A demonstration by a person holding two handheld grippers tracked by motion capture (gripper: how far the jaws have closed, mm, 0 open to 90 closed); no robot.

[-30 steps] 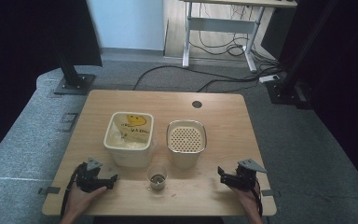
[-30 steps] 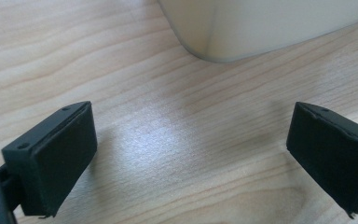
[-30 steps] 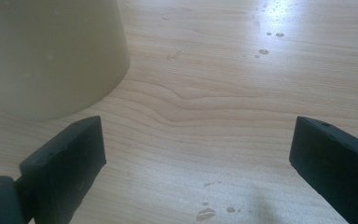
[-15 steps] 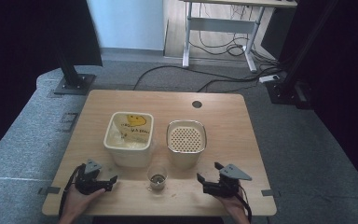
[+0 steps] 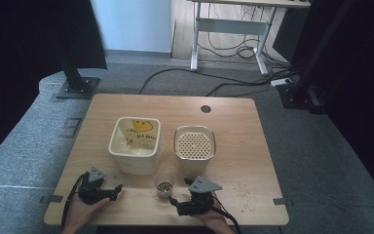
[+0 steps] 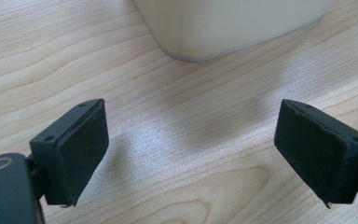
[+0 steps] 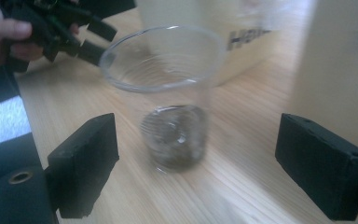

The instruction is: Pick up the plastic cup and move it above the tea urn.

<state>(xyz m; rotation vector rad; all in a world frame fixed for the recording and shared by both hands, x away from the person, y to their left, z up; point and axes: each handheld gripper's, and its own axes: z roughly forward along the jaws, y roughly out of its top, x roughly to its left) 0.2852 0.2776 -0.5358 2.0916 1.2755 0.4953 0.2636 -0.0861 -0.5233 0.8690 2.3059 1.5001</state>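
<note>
Spanning most of the high view, the wooden table [image 5: 253,141] carries everything. At its centre, toward 10 o'clock, stands a cream square tub [image 5: 134,145] lined with a bag showing a yellow smiley; just beside it at 3 o'clock stands a cream container with a perforated top [image 5: 195,146]. At 6 o'clock from the gap between them, near the front edge, a clear plastic cup [image 5: 164,185] stands upright with a dark residue at its bottom.

Left hand [image 5: 80,212] enters from 7 o'clock, resting low on the table; the left gripper [image 5: 114,191] points toward 3 o'clock, jaws spread wide over bare wood, grasping nothing.

Right hand [image 5: 213,219] enters from 6 o'clock; the right gripper [image 5: 176,196] points toward 10 o'clock at the cup. In the right gripper view its jaws stand wide, one either side of the cup, both apart from the wall.
</note>
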